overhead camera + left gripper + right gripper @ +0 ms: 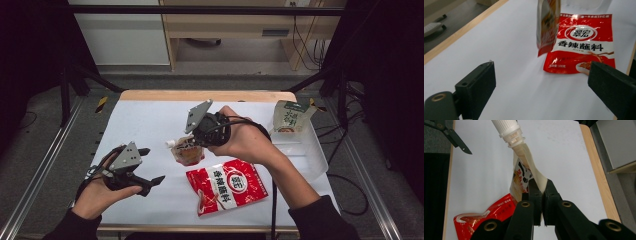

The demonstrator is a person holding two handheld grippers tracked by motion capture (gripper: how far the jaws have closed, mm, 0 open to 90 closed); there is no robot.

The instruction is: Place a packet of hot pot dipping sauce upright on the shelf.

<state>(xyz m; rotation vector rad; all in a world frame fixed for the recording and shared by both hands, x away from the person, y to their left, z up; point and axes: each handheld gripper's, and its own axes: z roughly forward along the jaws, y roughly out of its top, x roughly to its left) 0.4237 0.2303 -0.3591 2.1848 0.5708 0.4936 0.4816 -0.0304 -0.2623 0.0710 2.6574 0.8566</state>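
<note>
Your left tongs (pixel 150 181) sit nearest you, low over the front left of the desk (pixel 145 120), jaws spread wide with nothing between them. In the left gripper view the two black jaws frame bare white surface. That reads as a waiting pose: parked out of the way, yet turned toward the work so it can come in if a second grip is needed.

Just ahead and to the right, the red seasoning packet (pixel 227 186) lies flat on the desk, label up, touched by neither tongs. Lying flat near the front edge, it looks like the next item in line rather than the one in hand.

Beyond it, your right tongs (pixel 196 141) are closed tight on the spouted pouch (pixel 187 150). The right gripper view shows the jaws pinched together on the pouch's cream side seam (pixel 540 181), below the white screw cap (pixel 507 130), with no gap left between them. Gripping the flat seam rather than the full belly makes sense, since the thin edge gives the jaws something firm. The pouch hangs from that pinch near the middle of the desk, lifted clear of the surface, with its cap pointing left.

Farthest off at the right edge stands the clear plastic bin (pixel 312 155), with a green-and-white pouch (pixel 290 116) upright at its far end. I judge the bin to be where the held pouch is headed, so a carry to the right comes next.
</note>
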